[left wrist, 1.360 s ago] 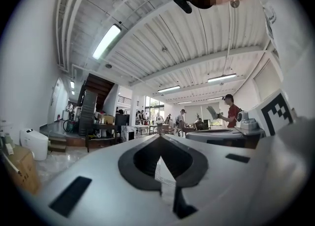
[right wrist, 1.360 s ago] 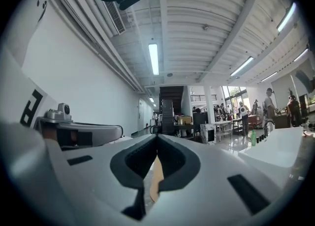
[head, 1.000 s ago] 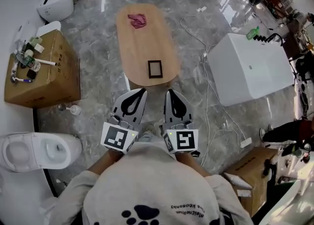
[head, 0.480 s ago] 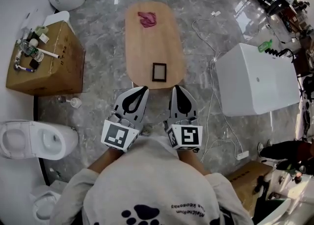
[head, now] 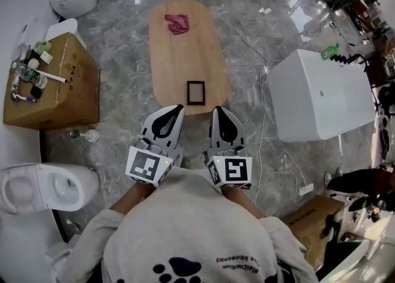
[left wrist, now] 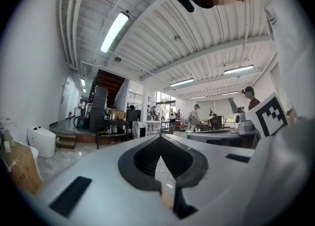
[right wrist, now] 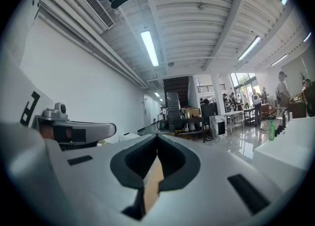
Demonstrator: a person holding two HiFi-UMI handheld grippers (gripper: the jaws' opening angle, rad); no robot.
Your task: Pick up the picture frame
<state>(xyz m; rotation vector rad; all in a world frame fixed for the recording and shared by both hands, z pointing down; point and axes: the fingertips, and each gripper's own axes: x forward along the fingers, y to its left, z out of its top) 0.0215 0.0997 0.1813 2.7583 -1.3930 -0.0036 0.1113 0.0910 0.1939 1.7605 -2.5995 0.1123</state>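
A small dark picture frame (head: 195, 93) lies flat near the close end of an oval wooden table (head: 179, 53). My left gripper (head: 174, 109) and right gripper (head: 217, 111) are held side by side just short of the table's near edge, both shut and empty, tips pointing toward the frame. In the left gripper view the left gripper (left wrist: 160, 146) looks level across the room; the right gripper (right wrist: 157, 146) does the same in its view. The frame is not visible in either gripper view.
A pink cloth (head: 178, 24) lies at the table's far end. A cardboard box (head: 55, 84) with small items stands left, a toilet (head: 46, 187) lower left, a white bathtub (head: 321, 94) right, with cables (head: 265, 115) on the marble floor.
Both grippers have advanced toward the table's near end; their tips now reach almost to its edge, closer to the frame. Jaws stayed shut.
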